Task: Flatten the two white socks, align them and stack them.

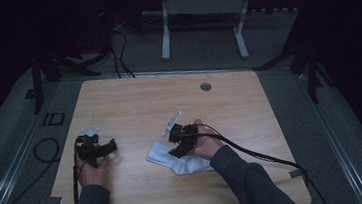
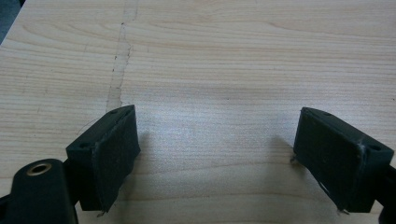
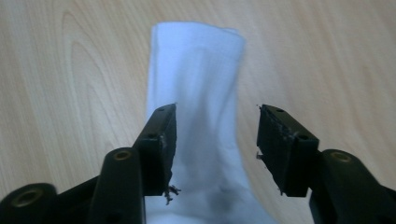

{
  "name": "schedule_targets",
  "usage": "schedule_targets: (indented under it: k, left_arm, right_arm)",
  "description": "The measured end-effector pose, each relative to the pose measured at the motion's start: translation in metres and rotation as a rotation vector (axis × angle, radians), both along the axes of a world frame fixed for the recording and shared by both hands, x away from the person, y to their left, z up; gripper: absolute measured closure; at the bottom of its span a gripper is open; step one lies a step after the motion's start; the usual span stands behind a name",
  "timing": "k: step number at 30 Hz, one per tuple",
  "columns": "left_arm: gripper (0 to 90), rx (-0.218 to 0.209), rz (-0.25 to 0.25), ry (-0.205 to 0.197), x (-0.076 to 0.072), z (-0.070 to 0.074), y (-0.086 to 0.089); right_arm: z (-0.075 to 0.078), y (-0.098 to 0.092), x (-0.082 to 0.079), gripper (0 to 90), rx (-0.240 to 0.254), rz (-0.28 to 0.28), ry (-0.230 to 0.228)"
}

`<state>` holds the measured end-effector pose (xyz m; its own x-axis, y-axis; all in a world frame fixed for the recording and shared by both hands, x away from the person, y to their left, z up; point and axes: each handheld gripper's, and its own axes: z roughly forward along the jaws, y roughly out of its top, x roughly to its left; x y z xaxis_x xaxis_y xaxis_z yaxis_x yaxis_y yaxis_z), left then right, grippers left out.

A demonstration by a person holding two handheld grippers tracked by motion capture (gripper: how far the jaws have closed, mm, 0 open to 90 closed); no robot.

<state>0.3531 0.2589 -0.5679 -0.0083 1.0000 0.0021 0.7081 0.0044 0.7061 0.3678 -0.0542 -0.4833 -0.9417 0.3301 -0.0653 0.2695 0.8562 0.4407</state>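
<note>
While my right gripper (image 3: 215, 140) hangs over the sock (image 3: 198, 93), its jaws stand well apart, and I see them bracket the white fabric without pinching it: the left pad overlaps the sock's edge in the right gripper view, the right pad sits past the other edge over bare wood, and neither presses the cloth. The sock lies flat on the table (image 1: 134, 101), its cuff end pointing away from the jaws in that view, the rest of it running back under the gripper toward the bottom of the picture. From the high view I find the sock (image 1: 172, 159) near the middle of the table's near half, partly under my right gripper (image 1: 175, 145) and the hand behind it, with the cable trailing off toward the right edge. My left gripper (image 2: 217, 154) is off to the left, well apart from the sock; its jaws are spread wide, with nothing between them but bare wood grain. In the high view the left gripper (image 1: 104, 148) sits low over the table near the left edge. I hold nothing with either gripper, and the sock is free on the wood
</note>
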Motion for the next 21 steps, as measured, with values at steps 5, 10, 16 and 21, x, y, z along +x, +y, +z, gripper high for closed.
schedule_targets:
  k: [5,10,16,21]
  left_arm:
    - [14.3,-0.001,0.021,0.001,0.001,0.000,-0.002]
    - [20.3,0.000,0.008,-0.010,-0.002,0.001,-0.005]
    - [47.7,-0.005,-0.043,-0.018,-0.006,0.004,-0.012]
    - [67.5,-0.049,-0.085,0.003,-0.008,0.008,-0.012]
  right_arm:
    - [0.008,-0.008,0.003,45.0,-0.011,-0.014,-0.018]
    - [0.011,-0.015,0.005,44.9,-0.012,-0.022,-0.023]
    - [0.012,-0.026,0.006,45.5,-0.009,-0.027,-0.022]
    - [0.013,-0.037,0.007,46.0,0.005,-0.047,-0.019]
